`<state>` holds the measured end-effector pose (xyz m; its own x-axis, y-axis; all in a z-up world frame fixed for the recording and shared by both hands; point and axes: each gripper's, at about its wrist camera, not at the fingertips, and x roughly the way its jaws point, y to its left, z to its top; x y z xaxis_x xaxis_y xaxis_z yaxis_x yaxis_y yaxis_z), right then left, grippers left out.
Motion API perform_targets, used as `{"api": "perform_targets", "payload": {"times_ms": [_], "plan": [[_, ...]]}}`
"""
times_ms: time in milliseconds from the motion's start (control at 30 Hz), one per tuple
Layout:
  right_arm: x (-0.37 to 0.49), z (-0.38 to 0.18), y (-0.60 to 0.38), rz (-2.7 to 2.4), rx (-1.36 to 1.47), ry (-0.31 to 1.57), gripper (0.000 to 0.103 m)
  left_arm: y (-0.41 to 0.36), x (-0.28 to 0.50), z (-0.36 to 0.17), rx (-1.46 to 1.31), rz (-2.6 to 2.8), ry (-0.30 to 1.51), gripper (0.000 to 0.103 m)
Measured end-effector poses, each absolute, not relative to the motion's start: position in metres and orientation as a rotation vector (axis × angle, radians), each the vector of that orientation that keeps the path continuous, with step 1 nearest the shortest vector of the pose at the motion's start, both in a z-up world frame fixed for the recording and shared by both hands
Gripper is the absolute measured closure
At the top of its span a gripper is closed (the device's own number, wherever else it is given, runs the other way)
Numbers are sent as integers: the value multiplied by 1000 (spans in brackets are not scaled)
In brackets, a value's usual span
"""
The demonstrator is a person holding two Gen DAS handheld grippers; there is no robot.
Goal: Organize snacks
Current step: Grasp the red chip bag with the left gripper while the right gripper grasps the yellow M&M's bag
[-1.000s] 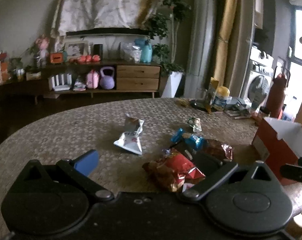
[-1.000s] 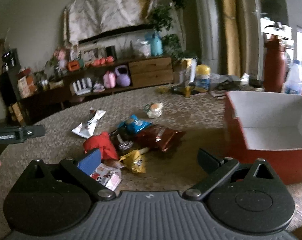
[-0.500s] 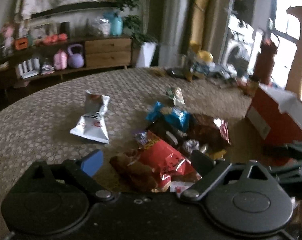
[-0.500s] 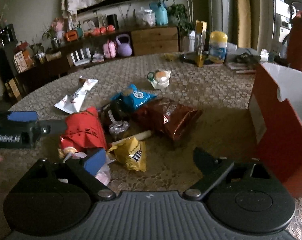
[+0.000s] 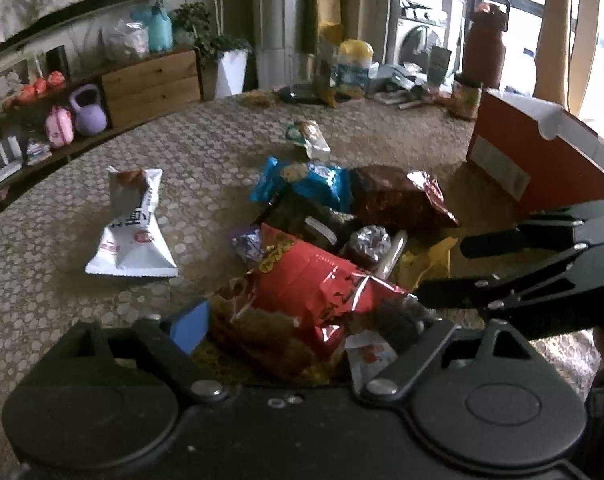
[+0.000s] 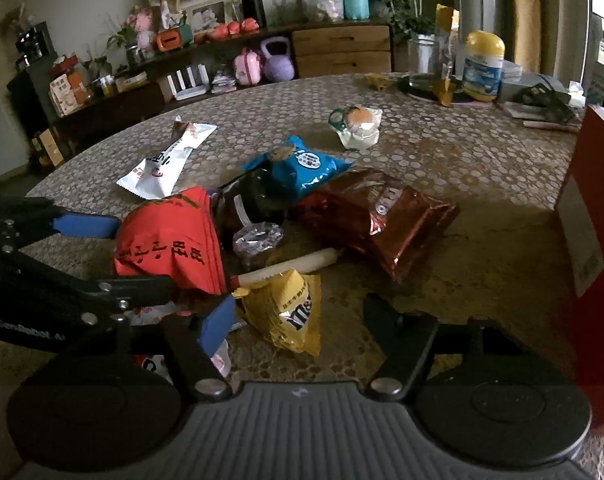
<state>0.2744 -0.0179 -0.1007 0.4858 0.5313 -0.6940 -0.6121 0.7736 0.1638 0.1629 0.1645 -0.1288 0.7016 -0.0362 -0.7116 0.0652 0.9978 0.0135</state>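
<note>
Snack pile is lying mid-frame on the patterned table (image 6: 442,152). Left gripper (image 5: 298,324), jaws released, is straddling the red snack bag (image 5: 322,280) low centre. Right gripper (image 6: 298,320), jaws released, is straddling the yellow candy bag (image 6: 290,312). Red box (image 5: 538,160) is sitting at the right edge.

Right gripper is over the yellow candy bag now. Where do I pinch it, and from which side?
Take the yellow candy bag by its raised, crumpled top corner nearest the white stick, coming straight down from above. The bag lies flat and limp on the table, so its edges offer little; that puckered corner stands up. The right gripper has its jaws open around it already.
</note>
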Motion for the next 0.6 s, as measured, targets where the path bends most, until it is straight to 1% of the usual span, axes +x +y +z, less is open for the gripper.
{"api": "perform_targets", "payload": {"times_ms": [67, 167, 200, 233, 267, 300, 367, 433, 533, 567, 600], "plan": [[277, -102, -16, 703, -100, 811, 44, 166, 166, -130, 33, -67, 790, 16], [280, -103, -16, 705, -83, 818, 47, 168, 169, -128, 33, -54, 790, 25], [279, -103, -16, 702, -80, 814, 48, 169, 169, -128, 33, -49, 793, 30], [279, -104, -16, 705, -78, 813, 53, 170, 170, -128, 34, -41, 796, 35], [279, -104, -15, 713, -71, 814, 58, 170, 170, -128, 35, -34, 798, 36], [278, -104, -16, 721, -61, 817, 61, 171, 170, -127, 24, -35, 800, 37], [277, -104, -14, 732, -57, 824, 69, 174, 170, -126, 4, -33, 801, 40], [275, -102, -12, 724, -64, 820, 71, 174, 168, -125, -7, -21, 798, 46], [273, -100, -13, 707, -63, 813, 76, 173, 166, -122, -9, 5, 796, 53], [272, -99, -14, 698, -61, 809, 80, 173, 166, -121, -9, 13, 797, 55], [272, -99, -15, 691, -60, 809, 81, 173, 165, -121, -11, 17, 796, 56]]}}
